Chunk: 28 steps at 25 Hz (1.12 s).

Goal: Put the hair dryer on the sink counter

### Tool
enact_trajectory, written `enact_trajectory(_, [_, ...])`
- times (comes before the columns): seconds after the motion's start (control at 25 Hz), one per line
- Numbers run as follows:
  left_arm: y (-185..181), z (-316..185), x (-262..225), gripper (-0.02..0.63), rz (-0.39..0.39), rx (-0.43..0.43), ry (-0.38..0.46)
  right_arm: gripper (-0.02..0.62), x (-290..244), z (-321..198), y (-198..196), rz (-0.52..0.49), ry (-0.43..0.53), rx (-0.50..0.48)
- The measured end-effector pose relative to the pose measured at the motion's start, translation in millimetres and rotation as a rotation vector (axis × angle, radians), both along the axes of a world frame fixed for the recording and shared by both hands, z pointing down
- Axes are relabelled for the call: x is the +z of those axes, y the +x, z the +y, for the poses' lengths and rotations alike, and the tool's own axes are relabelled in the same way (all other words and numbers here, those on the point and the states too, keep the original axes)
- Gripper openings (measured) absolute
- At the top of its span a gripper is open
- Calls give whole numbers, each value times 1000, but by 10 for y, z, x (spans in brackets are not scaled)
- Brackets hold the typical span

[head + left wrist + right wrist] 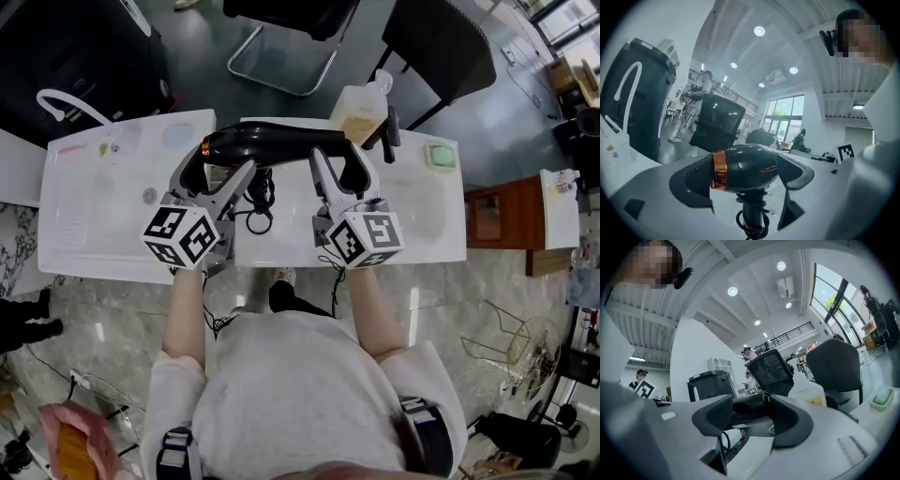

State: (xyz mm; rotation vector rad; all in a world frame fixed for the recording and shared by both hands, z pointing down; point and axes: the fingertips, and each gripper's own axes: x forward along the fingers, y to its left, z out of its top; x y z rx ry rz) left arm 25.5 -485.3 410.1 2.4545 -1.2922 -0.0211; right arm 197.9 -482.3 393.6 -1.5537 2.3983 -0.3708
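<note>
The black hair dryer [272,141] with an orange ring lies level over the middle of the white counter [131,234], near its far edge, its cord [258,211] dangling below. The left tool [216,167] clamps its body by the ring, and the right tool [339,161], spread wide, grips the barrel. At the far edge stands a bottle [361,108] whose yellow label is too small to read. A faucet [66,101] rises at the left end and green soap [439,155] sits near the right.

Bright, even indoor light falls from round ceiling lamps [759,31] and tall far windows [836,291]. The white worktop [422,225] glares softly and shadows are faint. Both gripper views bend strongly, with dark corners. The near hair dryer [745,168] looks slightly soft.
</note>
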Motion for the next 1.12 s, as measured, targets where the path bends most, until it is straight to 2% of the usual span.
enact_trajectory(0.52, [22, -406, 400, 407, -23, -23, -75, 244, 501, -435, 41, -21, -91, -18])
enact_trajectory(0.88, [13, -673, 712, 405, -16, -34, -140, 232, 845, -679, 34, 27, -142, -17])
enact_trajectory(1.12, [10, -818, 901, 405, -11, -32, -174, 230, 1027, -823, 40, 23, -169, -6])
